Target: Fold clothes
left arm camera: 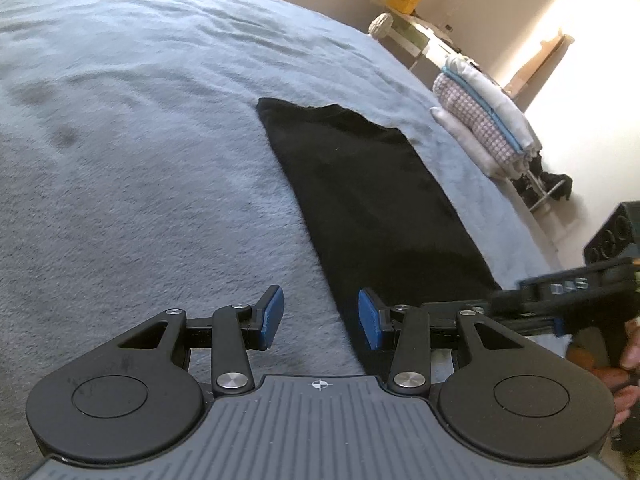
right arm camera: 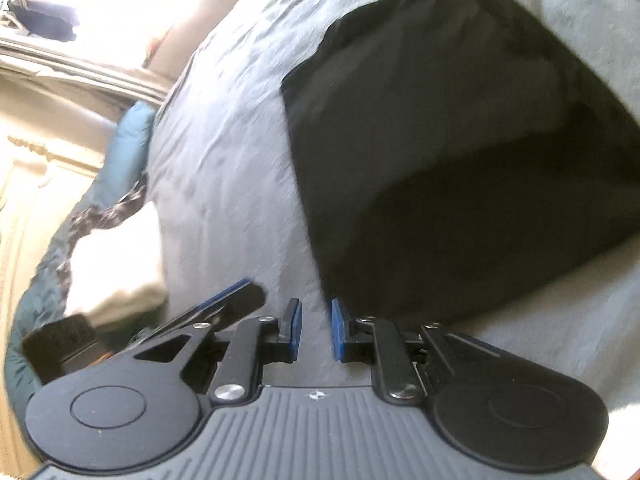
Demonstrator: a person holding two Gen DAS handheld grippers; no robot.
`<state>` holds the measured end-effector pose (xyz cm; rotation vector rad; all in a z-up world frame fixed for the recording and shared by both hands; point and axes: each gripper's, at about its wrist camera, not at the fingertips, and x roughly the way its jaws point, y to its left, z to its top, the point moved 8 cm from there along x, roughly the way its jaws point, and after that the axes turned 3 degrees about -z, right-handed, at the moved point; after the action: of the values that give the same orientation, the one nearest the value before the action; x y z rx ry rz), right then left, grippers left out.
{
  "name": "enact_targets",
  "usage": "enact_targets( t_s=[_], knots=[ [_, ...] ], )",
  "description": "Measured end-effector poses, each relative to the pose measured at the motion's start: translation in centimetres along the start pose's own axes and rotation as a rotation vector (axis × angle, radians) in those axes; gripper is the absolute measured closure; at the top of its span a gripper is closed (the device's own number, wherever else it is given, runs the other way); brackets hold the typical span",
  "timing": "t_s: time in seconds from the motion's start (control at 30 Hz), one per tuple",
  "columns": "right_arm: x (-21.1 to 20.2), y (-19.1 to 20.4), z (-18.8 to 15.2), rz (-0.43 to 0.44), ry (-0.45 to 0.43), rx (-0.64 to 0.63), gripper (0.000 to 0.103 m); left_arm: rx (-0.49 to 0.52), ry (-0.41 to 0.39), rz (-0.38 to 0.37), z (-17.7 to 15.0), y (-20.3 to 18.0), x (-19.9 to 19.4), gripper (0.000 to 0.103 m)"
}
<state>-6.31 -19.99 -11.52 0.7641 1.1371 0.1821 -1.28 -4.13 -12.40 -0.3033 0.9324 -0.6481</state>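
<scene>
Harsh daylight glare on far wall, fisheye-bent edges, motion blur in right wrist view.

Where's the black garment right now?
The black garment lies flat on the grey-blue bedspread, just ahead of both open claws, toward the bed's right edge in the left wrist view, near the stack of folded laundry.

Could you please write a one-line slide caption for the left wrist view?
Open left hand-held gripper hovers at the near end of a folded black garment on a grey blanket.

Black garment on the bed

It lies flat, folded into a long narrow strip (plain black, no visible print), its near end thicker where layers overlap.
</scene>
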Motion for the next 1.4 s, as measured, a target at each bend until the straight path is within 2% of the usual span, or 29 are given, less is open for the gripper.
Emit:
enact_targets(
  t_s=[0.07, 0.17, 0.33, 0.47, 0.6, 0.77, 0.87, 0.97, 1.13, 1.27, 1.4],
  knots=[
    [0.6, -0.5, 0.2, -0.02, 0.01, 0.012, 0.086, 0.006, 0.002, -0.003, 0.0, -0.2, 0.1, 0.062],
    [1.2, -1.3, -0.7, -0.13, 0.056, -0.045, 0.088, 0.013, 0.01, -0.006, -0.2, -0.4, 0.4, 0.062],
    [-0.3, -1.9, -1.9, -0.23, 0.114, -0.112, 0.086, 0.018, 0.023, -0.012, -0.6, -0.6, 0.8, 0.062],
    [-2.1, -0.7, -1.0, -0.216, 0.028, -0.12, 0.086, 0.027, 0.026, -0.021, -0.6, -1.2, 0.9, 0.062],
    [-1.7, -0.7, 1.2, -0.215, -0.022, -0.092, 0.086, 0.047, 0.036, -0.035, -0.9, -2.2, 1.1, 0.062],
    [0.4, -2.5, 0.9, -0.262, 0.049, -0.098, 0.087, 0.106, 0.07, -0.06, -2.2, -3.7, 1.5, 0.062],
    [-0.2, -2.7, 0.3, -0.281, 0.079, -0.118, 0.087, 0.128, 0.077, -0.071, -2.7, -4.1, 1.6, 0.062],
    [-2.3, -3.6, 0.0, -0.352, 0.059, -0.138, 0.086, 0.141, 0.079, -0.084, -2.7, -4.5, 1.9, 0.062],
    [-4.8, -4.8, 1.9, -0.316, -0.053, -0.062, 0.086, 0.16, 0.079, -0.091, -2.5, -5.2, 2.4, 0.062],
    [-4.6, -6.8, 3.3, -0.282, -0.091, 0.054, 0.086, 0.172, 0.091, -0.087, -2.7, -5.5, 3.1, 0.062],
    [-5.0, -10.3, 3.5, -0.327, -0.129, 0.192, 0.089, 0.174, 0.115, -0.084, -3.2, -5.5, 3.5, 0.062]
  ],
)
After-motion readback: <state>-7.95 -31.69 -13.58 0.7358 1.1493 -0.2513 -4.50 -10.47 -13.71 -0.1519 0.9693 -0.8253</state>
